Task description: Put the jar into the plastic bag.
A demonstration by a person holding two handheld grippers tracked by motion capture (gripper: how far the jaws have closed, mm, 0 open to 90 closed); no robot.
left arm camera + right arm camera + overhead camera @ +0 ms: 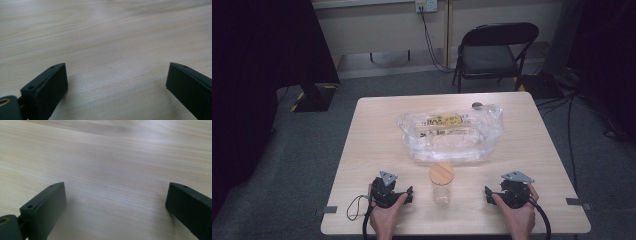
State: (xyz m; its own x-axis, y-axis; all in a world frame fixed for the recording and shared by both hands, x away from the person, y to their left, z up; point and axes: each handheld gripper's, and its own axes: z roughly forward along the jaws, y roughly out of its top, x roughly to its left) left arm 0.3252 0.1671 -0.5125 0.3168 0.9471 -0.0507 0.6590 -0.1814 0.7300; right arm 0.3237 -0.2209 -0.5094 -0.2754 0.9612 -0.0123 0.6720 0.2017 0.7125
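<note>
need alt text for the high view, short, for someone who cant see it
A person's hands rest a left hand-held gripper and a right hand-held gripper on a light wooden table, either side of a clear jar with a wooden lid. Behind it lies a clear plastic bag; a black folding chair stands beyond.

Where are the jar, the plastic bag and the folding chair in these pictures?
jar [441, 187], high view, on its clear glass side below the wooden lid.
plastic bag [452, 142], high view, on its crinkled clear middle.
folding chair [488, 59], high view, on its dark seat.
</note>
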